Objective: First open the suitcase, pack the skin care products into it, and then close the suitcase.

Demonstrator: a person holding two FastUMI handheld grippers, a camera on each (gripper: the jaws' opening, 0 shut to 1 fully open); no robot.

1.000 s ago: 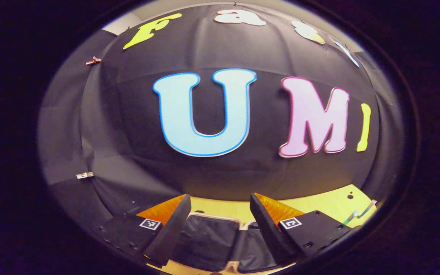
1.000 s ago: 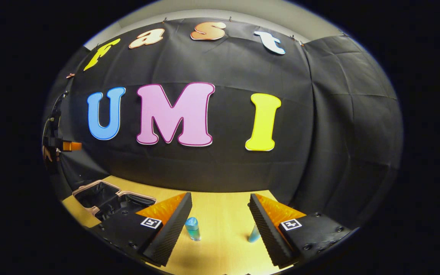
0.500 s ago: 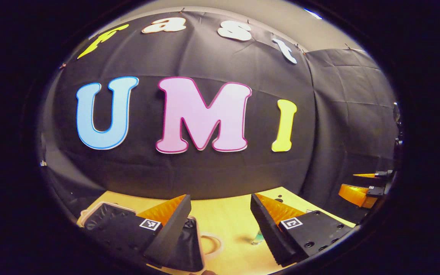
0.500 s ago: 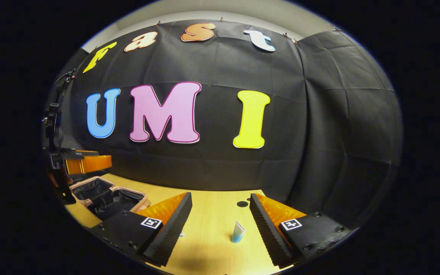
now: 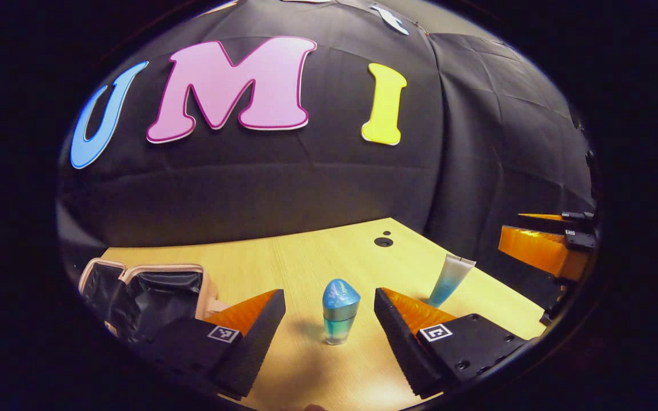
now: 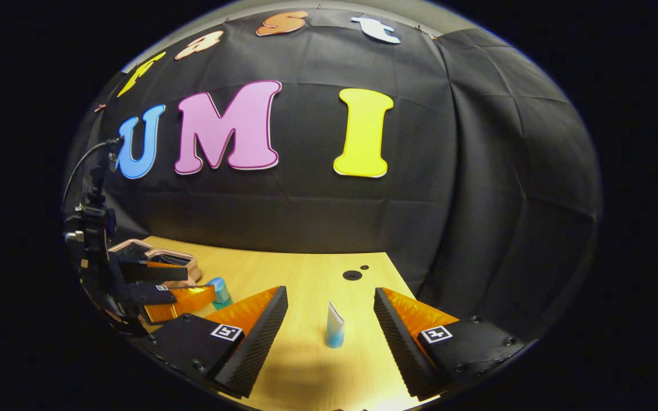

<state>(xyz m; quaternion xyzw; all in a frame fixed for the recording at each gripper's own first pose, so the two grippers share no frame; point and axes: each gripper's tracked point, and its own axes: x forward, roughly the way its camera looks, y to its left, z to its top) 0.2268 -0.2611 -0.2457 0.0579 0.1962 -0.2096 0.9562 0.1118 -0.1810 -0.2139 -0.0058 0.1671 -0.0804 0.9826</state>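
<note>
Left gripper (image 5: 329,299) spread wide, blue bottle (image 5: 340,311) upright on the surface (image 5: 306,257) between its fingers, untouched, right gripper (image 6: 330,297) wide around the upright tube (image 6: 334,326), open suitcase (image 5: 146,288) at left.

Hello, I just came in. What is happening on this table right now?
A person holds two grippers over a light wooden table. The pink suitcase with black lining lies open. The open left gripper faces a small blue bottle with a rounded cap; the open right gripper faces a standing blue-and-white tube. Neither product is gripped or packed.
</note>
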